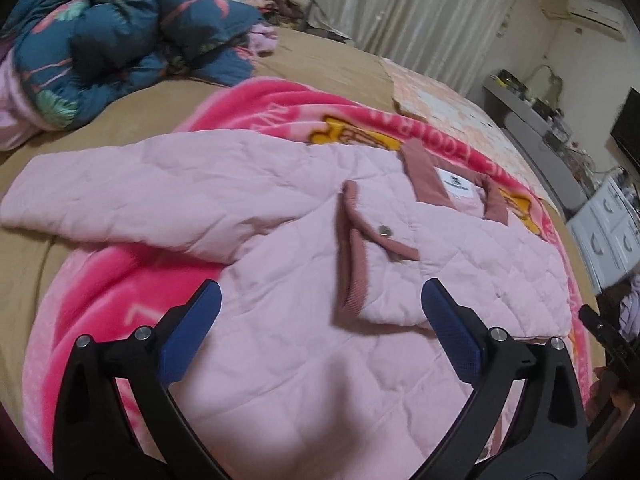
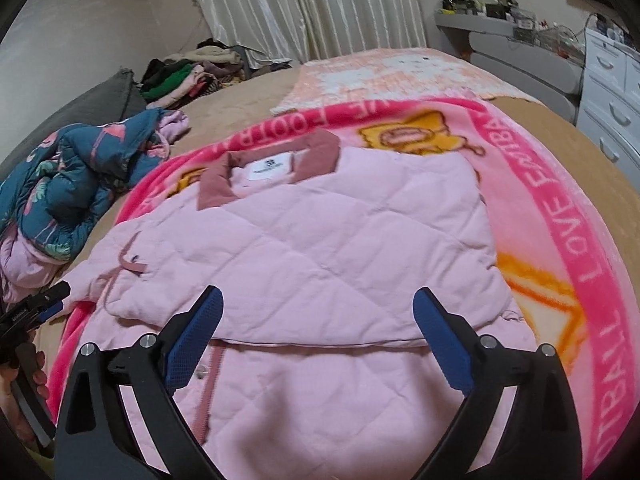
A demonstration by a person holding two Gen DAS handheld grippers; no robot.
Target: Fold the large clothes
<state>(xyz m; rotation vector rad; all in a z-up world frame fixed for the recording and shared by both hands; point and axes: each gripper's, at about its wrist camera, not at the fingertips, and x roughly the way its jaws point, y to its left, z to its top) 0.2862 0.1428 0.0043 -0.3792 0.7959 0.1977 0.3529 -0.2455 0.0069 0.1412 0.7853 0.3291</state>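
Observation:
A pale pink quilted jacket (image 1: 280, 248) with a dusty-rose collar (image 1: 424, 172) lies on a bright pink blanket (image 1: 120, 280) on the bed. Its left sleeve (image 1: 120, 196) stretches out to the left; the right side is folded over the front. My left gripper (image 1: 320, 312) is open and empty, hovering above the jacket's lower body. In the right wrist view the jacket (image 2: 320, 240) shows the folded right sleeve across the chest. My right gripper (image 2: 318, 312) is open and empty above the fold's lower edge (image 2: 320, 342). The left gripper (image 2: 36, 308) shows at the left edge.
A crumpled dark blue floral quilt (image 1: 112, 40) lies on the bed's far left, also in the right wrist view (image 2: 68, 184). A pile of clothes (image 2: 188, 72) sits by the curtains. White drawers (image 2: 612, 92) and a grey shelf (image 2: 500, 36) stand on the right.

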